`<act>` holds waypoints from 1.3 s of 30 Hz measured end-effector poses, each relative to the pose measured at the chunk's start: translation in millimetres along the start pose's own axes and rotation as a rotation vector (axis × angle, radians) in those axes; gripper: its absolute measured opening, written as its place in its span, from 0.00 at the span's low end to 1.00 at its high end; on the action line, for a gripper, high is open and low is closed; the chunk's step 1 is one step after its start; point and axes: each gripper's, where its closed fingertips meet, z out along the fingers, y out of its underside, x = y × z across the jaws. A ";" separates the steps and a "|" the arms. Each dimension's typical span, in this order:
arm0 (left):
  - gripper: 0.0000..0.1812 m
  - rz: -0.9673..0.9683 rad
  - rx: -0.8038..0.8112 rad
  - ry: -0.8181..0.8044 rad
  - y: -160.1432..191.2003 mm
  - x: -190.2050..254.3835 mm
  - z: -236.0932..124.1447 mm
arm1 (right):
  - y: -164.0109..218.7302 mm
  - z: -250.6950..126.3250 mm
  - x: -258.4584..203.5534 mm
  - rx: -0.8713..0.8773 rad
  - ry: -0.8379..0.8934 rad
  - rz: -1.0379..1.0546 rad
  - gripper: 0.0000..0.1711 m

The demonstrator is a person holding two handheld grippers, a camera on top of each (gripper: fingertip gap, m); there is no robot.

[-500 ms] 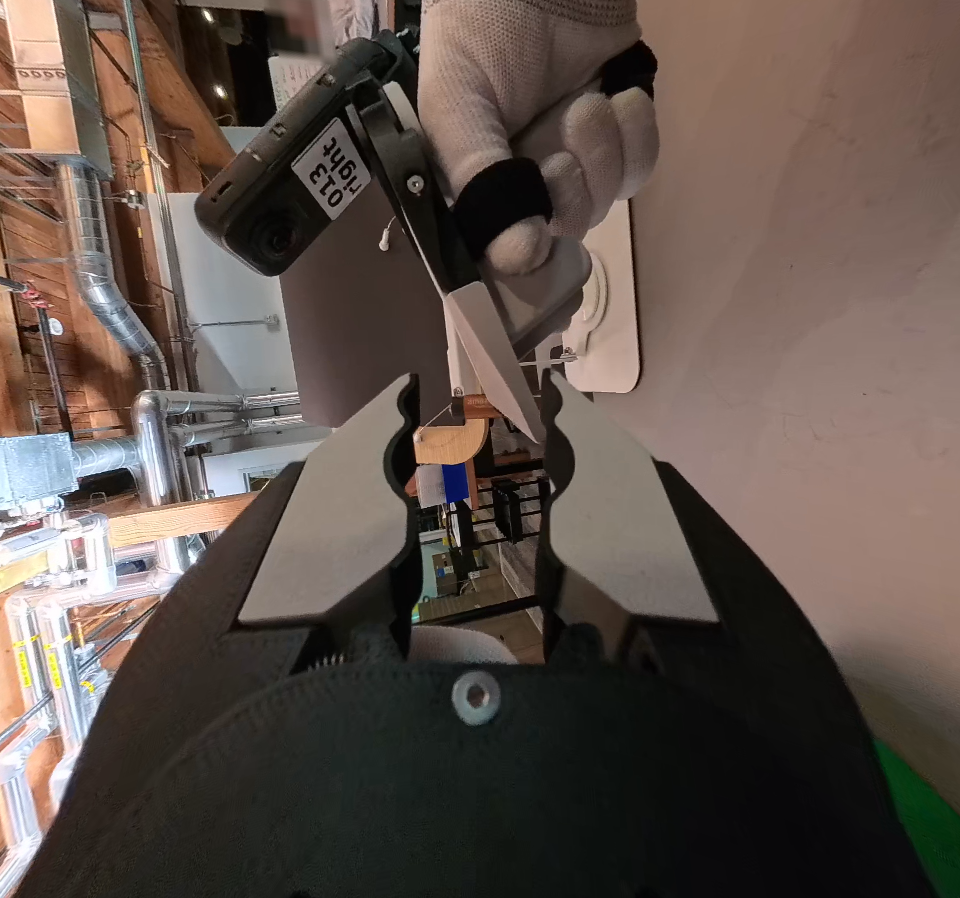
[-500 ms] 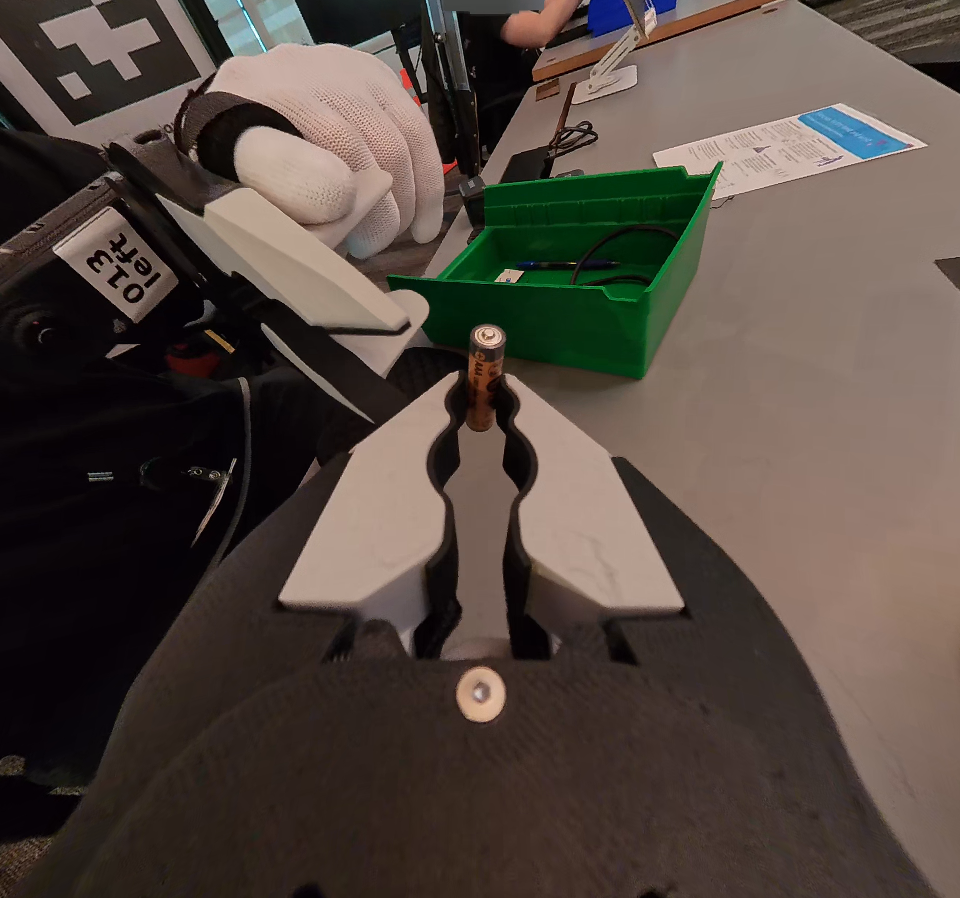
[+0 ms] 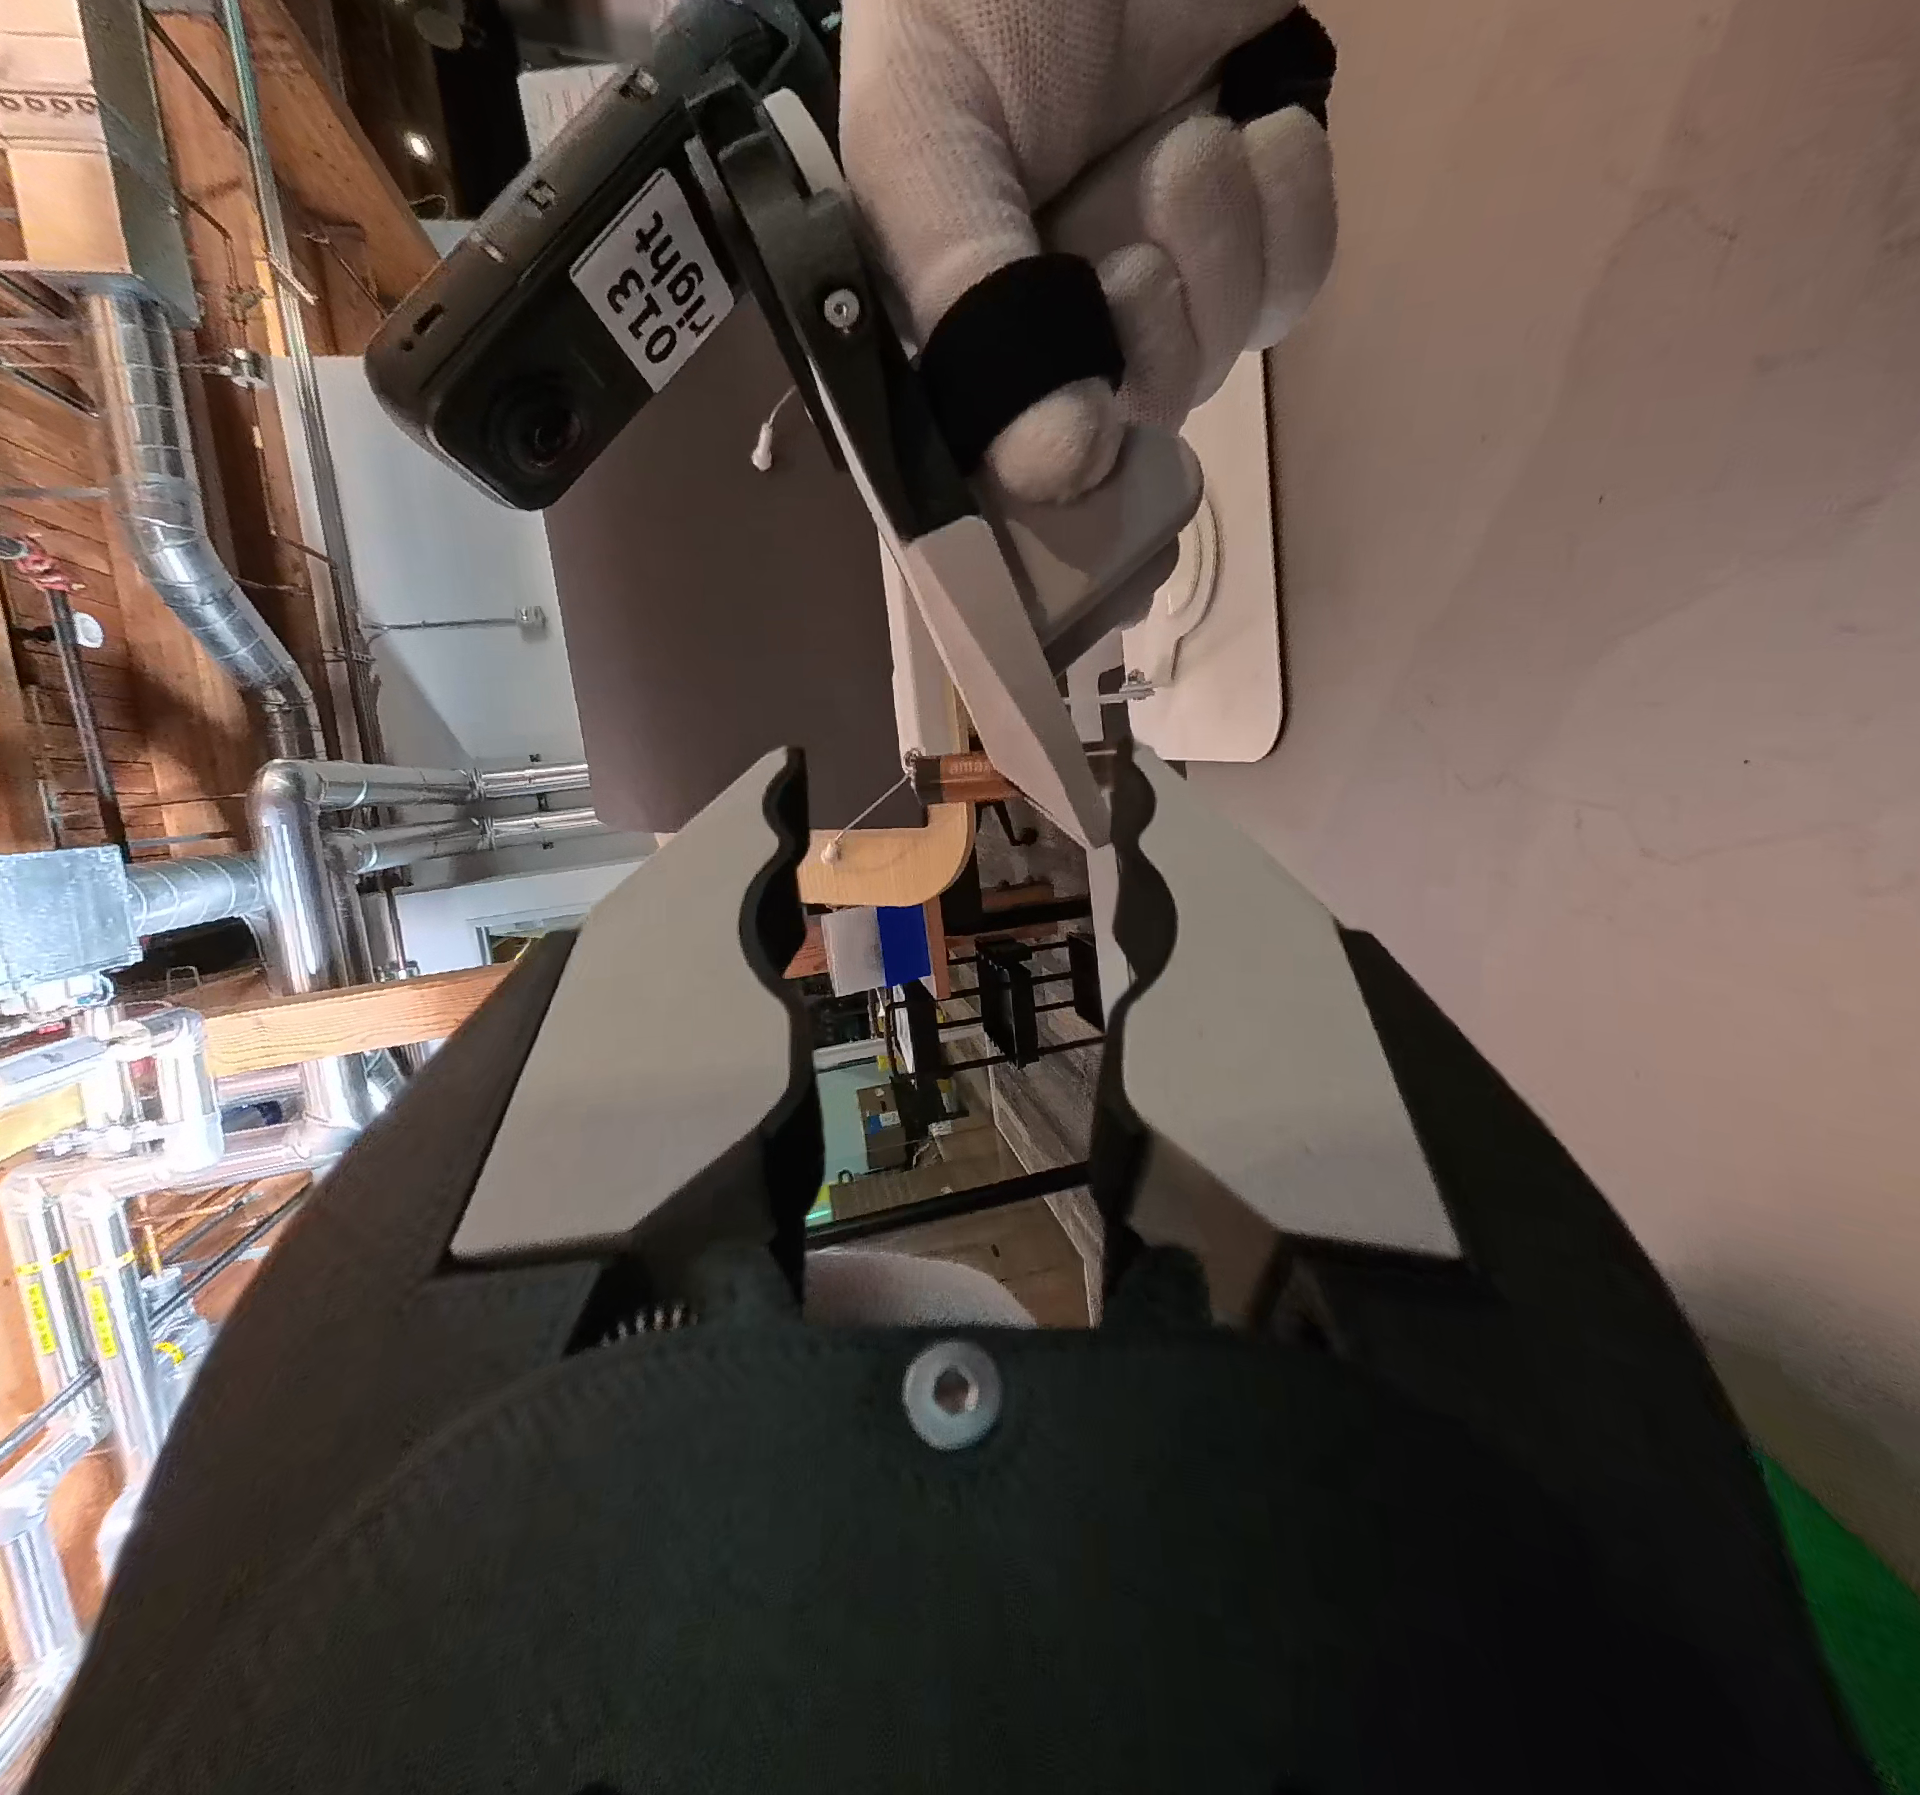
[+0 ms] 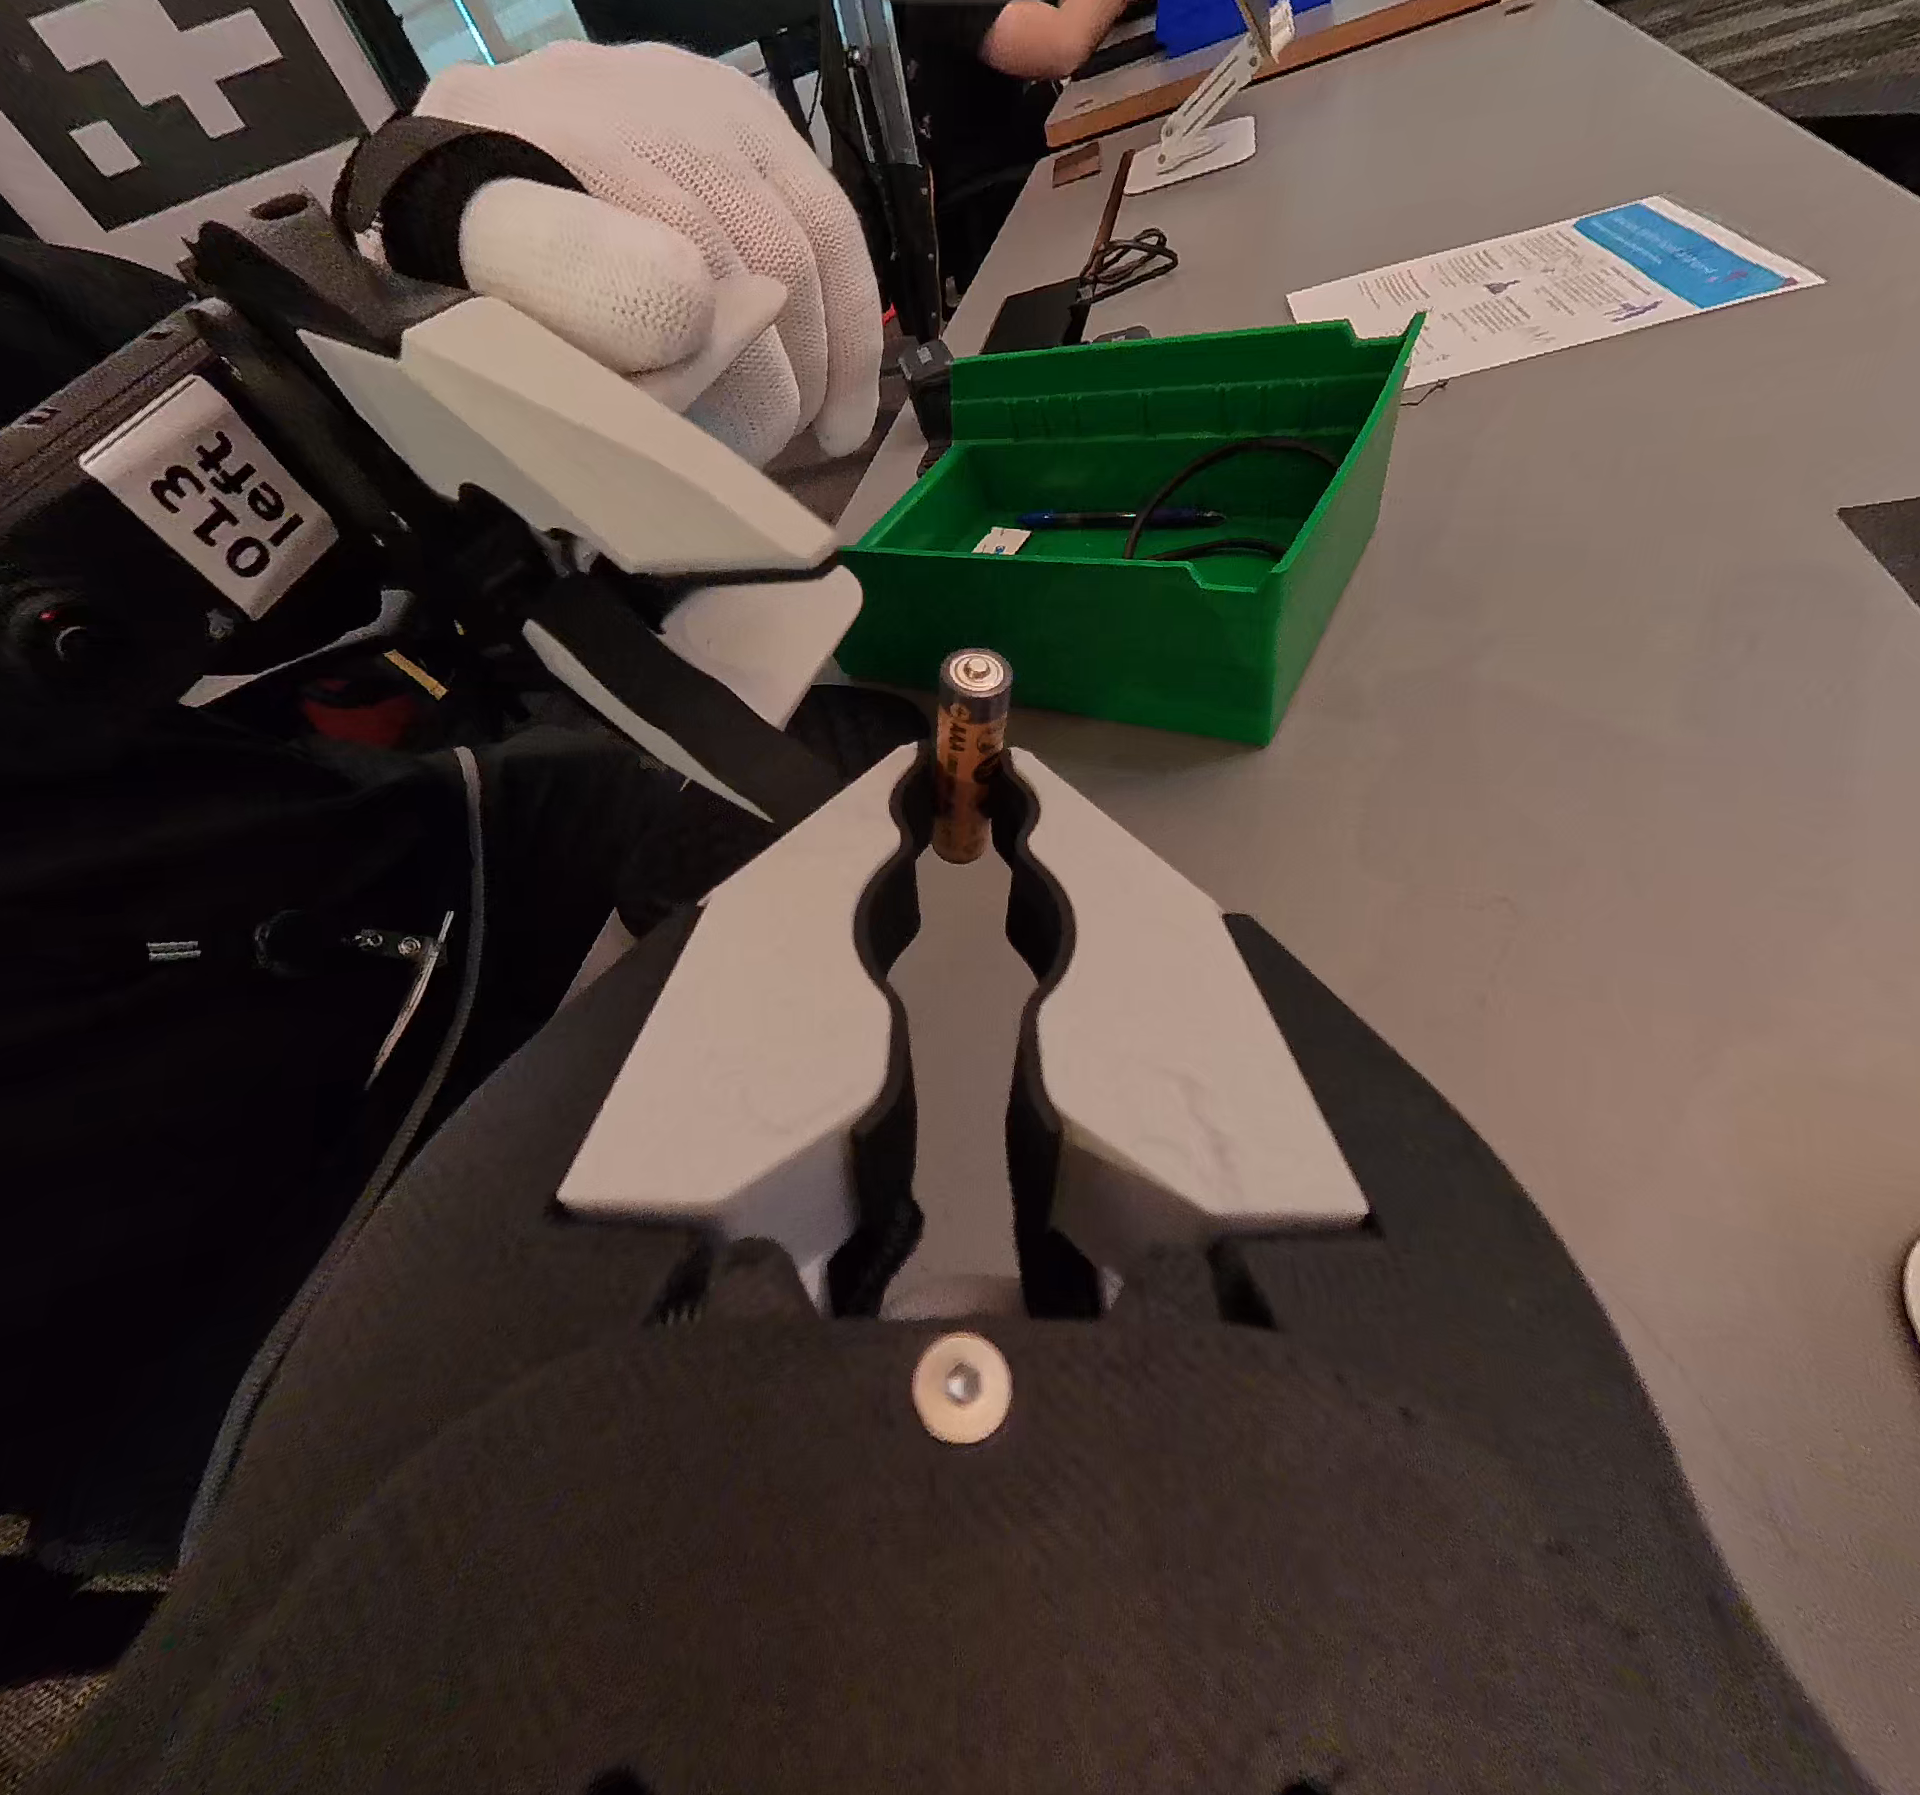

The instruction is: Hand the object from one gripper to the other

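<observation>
Right tool (image 4: 966,789) grips battery (image 4: 971,758) before green bin (image 4: 1091,623).

Copper-and-black battery (image 4: 971,769), pale grey tongs (image 4: 961,789), green bin (image 4: 1143,602), white knit glove (image 4: 665,239).

Not spelling any of it out, but here's where the writing is. A white sticker (image 3: 649,280) with black hand-style characters sits on the grey camera (image 3: 520,374) in the left wrist view, and a matching white label (image 4: 223,509) on the black camera (image 4: 62,623) in the right wrist view. The battery (image 4: 971,758) has dark print on its copper wrap. The printed sheet (image 4: 1558,280) on the table has a blue header, too small to read. There's a tiny tag (image 4: 1000,540) inside the green bin (image 4: 1091,644), also unreadable.
</observation>
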 end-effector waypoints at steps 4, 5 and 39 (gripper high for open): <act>0.33 0.007 -0.012 0.006 4.4 0.3 1.0 | -0.2 -0.5 -1.4 -0.003 -0.002 -0.002 0.04; 0.32 0.004 -0.011 0.010 4.6 0.8 1.3 | -0.3 -0.5 -2.0 -0.003 -0.005 -0.003 0.04; 0.24 0.006 -0.004 0.004 2.8 7.3 7.0 | -2.5 -1.8 -0.8 0.006 0.004 -0.001 0.04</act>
